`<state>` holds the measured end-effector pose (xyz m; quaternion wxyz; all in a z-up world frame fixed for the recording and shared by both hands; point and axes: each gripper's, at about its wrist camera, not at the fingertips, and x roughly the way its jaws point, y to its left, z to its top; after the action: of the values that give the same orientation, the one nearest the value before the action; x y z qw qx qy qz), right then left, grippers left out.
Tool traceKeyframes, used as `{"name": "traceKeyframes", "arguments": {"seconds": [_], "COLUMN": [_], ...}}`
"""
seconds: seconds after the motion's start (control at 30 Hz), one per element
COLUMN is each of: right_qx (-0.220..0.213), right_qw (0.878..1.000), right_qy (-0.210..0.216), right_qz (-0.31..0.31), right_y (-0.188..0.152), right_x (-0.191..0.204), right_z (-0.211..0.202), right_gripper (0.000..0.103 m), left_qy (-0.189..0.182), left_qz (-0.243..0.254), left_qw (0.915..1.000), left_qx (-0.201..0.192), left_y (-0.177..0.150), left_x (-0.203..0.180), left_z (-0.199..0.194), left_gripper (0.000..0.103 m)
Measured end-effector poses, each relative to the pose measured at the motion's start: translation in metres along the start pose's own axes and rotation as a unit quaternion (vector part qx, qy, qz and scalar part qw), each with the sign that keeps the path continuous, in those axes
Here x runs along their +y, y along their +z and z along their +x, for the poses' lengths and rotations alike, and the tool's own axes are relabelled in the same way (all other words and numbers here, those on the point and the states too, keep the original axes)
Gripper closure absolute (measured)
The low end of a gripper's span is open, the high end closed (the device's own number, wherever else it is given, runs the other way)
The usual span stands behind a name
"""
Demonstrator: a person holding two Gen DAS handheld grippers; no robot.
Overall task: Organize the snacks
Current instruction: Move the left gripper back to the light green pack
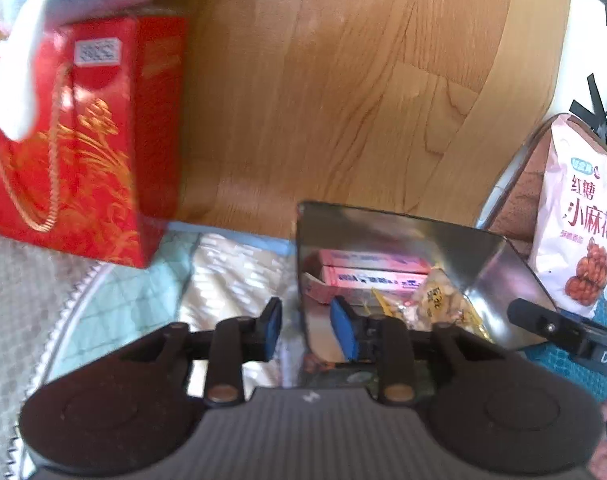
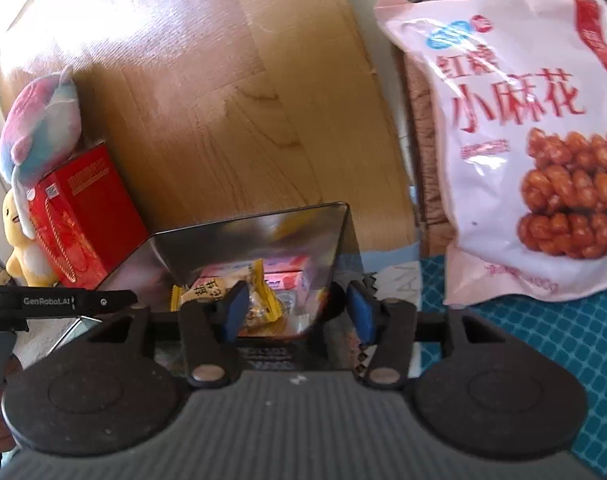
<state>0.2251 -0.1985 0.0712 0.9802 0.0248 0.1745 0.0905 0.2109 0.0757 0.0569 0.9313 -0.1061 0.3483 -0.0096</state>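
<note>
Left claw (image 1: 305, 330): jaws narrowly apart, astride the near rim of the metal tin (image 1: 499, 268), pinch uncertain. Right claw (image 2: 297, 310): jaws parted, empty. Tin on bed holds pink boxes (image 1: 373, 274) and yellow packets (image 2: 263, 292) (blurred). Beyond: pink snack bag (image 2: 515, 152), red gift bag (image 1: 91, 140), wooden headboard (image 1: 343, 80).

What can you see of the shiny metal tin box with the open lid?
The shiny metal tin box is silver and rectangular, its mirror-like hinged lid standing up at the back. It sits on the patterned bedding in front of the wooden board. Inside lie pink flat cartons and yellow-wrapped small snack packets. The left gripper straddles its left wall; whether the pads touch is unclear. The right gripper, open, hovers at its near edge.
</note>
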Motion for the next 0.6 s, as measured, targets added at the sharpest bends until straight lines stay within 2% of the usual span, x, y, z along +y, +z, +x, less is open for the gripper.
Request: {"name": "traceKeyframes", "arguments": {"seconds": [0.1,0.17,0.2,0.27,0.33,0.4,0.53,0.6], "right_qx": [-0.047,-0.070,-0.068,-0.029,0.021,0.054,0.099,0.116], "right_qw": [0.999,0.997,0.997,0.996,0.994,0.993,0.992,0.989], "right_qy": [-0.017,0.004,0.029,0.080,0.102,0.094,0.080,0.089], "right_qz": [-0.007,-0.011,-0.012,-0.021,-0.040,-0.052,-0.026,-0.024], "right_y": [0.001,-0.003,-0.008,-0.019,-0.036,-0.048,-0.059,-0.067], "right_x": [0.003,0.009,0.014,0.023,0.036,0.046,0.056,0.065], "right_z": [-0.022,-0.046,-0.056,-0.061,-0.055,-0.042,-0.004,0.004], "right_gripper": [0.043,0.043,0.043,0.043,0.044,0.043,0.043,0.042], "left_qy": [-0.014,-0.023,-0.026,-0.037,-0.040,-0.040,-0.062,-0.056], "left_qz": [0.002,0.000,0.001,-0.003,-0.003,-0.001,-0.012,0.006], "left_qw": [0.9995,0.9981,0.9979,0.9977,0.9978,0.9988,0.9972,0.9979], "left_qx": [-0.030,-0.058,-0.060,-0.056,-0.052,-0.027,0.040,0.030], "left_y": [-0.010,-0.022,-0.027,-0.038,-0.050,-0.061,-0.085,-0.094], "left_x": [0.011,0.022,0.027,0.037,0.042,0.044,0.041,0.034], "left_z": [-0.027,-0.048,-0.055,-0.063,-0.069,-0.064,-0.046,-0.051], "left_gripper": [0.064,0.059,0.059,0.059,0.059,0.059,0.061,0.061]}}
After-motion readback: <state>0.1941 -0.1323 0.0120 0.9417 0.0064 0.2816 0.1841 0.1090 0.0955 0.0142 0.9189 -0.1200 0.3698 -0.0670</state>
